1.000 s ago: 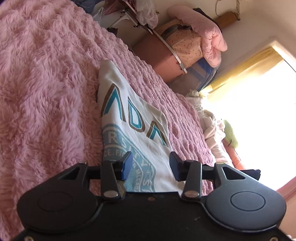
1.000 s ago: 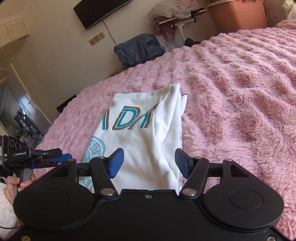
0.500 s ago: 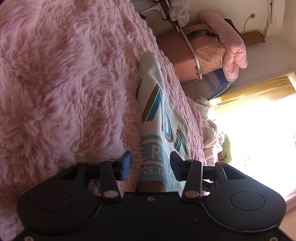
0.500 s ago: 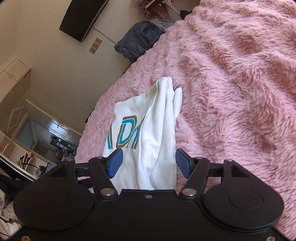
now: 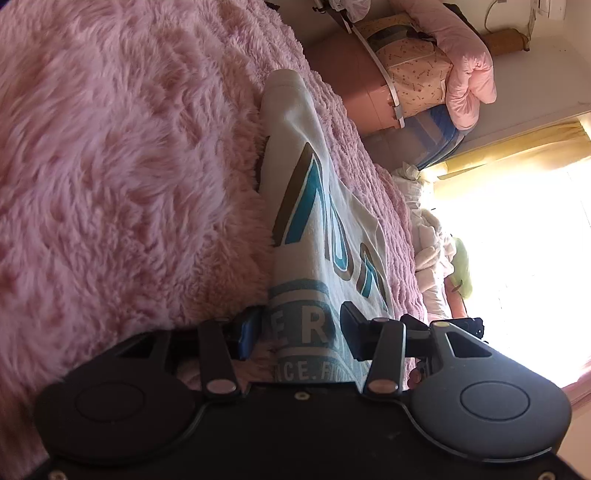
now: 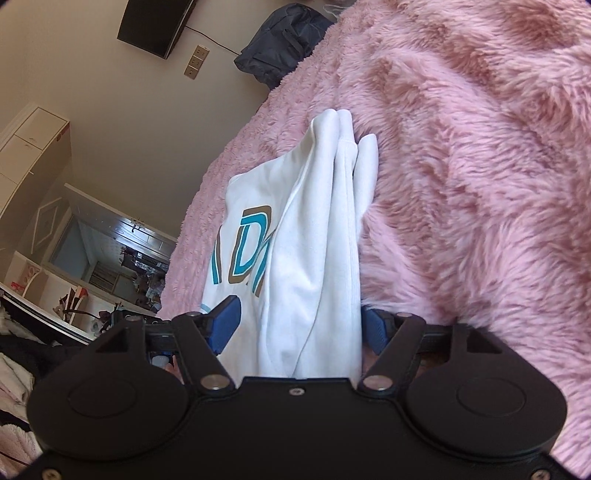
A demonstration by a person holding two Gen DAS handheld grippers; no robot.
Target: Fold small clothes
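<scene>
A white T-shirt [image 5: 314, 229] with a teal and brown print lies partly folded on the pink fluffy bedspread [image 5: 122, 155]. My left gripper [image 5: 301, 328] is open, its jaws either side of the shirt's near printed edge, one jaw pressed into the fur. In the right wrist view the shirt [image 6: 317, 236] shows its folded sleeve side. My right gripper [image 6: 301, 325] is open, its jaws around the shirt's near folded edge, the right jaw sunk in the bedspread [image 6: 480, 184].
Pink storage bins with bedding [image 5: 410, 81] stand beyond the bed, beside a bright window [image 5: 517, 240]. A wall-mounted TV [image 6: 155, 26] and a dark bag [image 6: 284, 40] lie past the bed's far edge. The other gripper [image 5: 454, 325] shows behind the shirt.
Both grippers have dropped low and tilted onto the bedspread, moving in so the shirt's near edges now sit between their open jaws.
</scene>
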